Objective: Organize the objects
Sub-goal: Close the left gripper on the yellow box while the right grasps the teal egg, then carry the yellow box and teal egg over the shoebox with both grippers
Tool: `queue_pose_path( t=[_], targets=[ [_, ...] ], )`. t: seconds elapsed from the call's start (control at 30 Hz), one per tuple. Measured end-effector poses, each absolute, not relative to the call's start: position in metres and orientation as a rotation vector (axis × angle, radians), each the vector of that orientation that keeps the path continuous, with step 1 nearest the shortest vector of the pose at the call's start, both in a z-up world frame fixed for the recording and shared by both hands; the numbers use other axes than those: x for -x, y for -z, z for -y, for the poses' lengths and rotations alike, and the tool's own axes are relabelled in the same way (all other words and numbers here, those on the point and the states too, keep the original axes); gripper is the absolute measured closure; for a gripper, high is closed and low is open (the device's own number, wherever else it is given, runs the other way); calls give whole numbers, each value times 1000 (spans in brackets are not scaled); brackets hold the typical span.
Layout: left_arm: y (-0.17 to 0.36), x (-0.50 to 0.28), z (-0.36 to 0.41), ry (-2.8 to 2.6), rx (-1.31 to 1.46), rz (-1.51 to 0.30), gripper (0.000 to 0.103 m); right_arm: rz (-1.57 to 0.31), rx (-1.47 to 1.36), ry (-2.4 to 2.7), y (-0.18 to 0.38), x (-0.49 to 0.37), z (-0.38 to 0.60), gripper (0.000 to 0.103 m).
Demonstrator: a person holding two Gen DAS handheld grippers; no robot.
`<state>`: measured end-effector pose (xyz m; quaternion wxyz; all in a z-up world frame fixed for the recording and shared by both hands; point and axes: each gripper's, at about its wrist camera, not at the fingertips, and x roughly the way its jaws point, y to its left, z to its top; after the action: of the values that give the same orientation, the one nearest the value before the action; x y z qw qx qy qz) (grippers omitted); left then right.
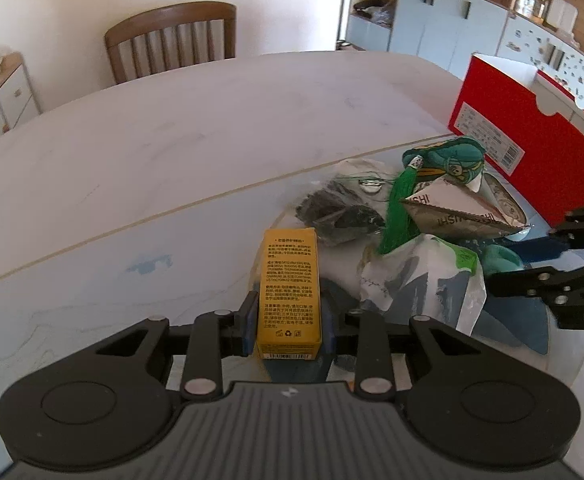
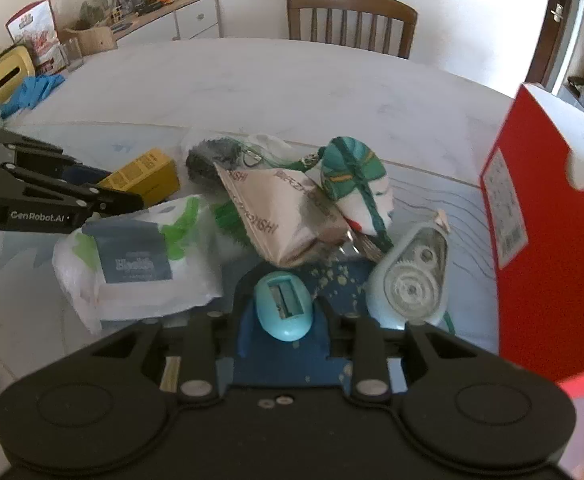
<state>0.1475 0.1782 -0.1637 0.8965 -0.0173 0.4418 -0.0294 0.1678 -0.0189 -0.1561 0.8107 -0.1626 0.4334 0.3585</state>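
Note:
A yellow carton (image 1: pixel 290 276) with black print lies on the table, and my left gripper (image 1: pixel 290 320) is shut on its near end, a blue pad pressing each side. The right wrist view shows that carton (image 2: pixel 148 174) at the left, in the left gripper (image 2: pixel 112 188). My right gripper (image 2: pixel 284 316) is shut on a teal egg-shaped sharpener (image 2: pixel 284 304), which rests on a dark blue mat (image 2: pixel 343 280). Beside it lie a pale blue correction-tape dispenser (image 2: pixel 411 276), a beige snack packet (image 2: pixel 288 216), a green and white pouch (image 2: pixel 355 184) and a white plastic bag (image 2: pixel 140 264).
An open red shoe box (image 2: pixel 551 240) stands close on the right of the pile. A dark fuzzy item (image 2: pixel 212 156) and a green tassel (image 1: pixel 399 216) lie behind the packet. The white table (image 1: pixel 172 140) stretches back to a wooden chair (image 1: pixel 172 40). Cabinets line the walls.

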Motion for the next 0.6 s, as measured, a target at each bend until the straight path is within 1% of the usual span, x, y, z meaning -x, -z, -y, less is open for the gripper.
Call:
queue_pose_path(
  t=[0.33, 0.6],
  targets=[
    [126, -117, -185, 26, 56, -871, 73, -900, 284, -720, 122, -151, 47, 73],
    [82, -99, -162, 59, 43, -827, 73, -862, 240, -687, 88, -136, 69, 73]
  ],
)
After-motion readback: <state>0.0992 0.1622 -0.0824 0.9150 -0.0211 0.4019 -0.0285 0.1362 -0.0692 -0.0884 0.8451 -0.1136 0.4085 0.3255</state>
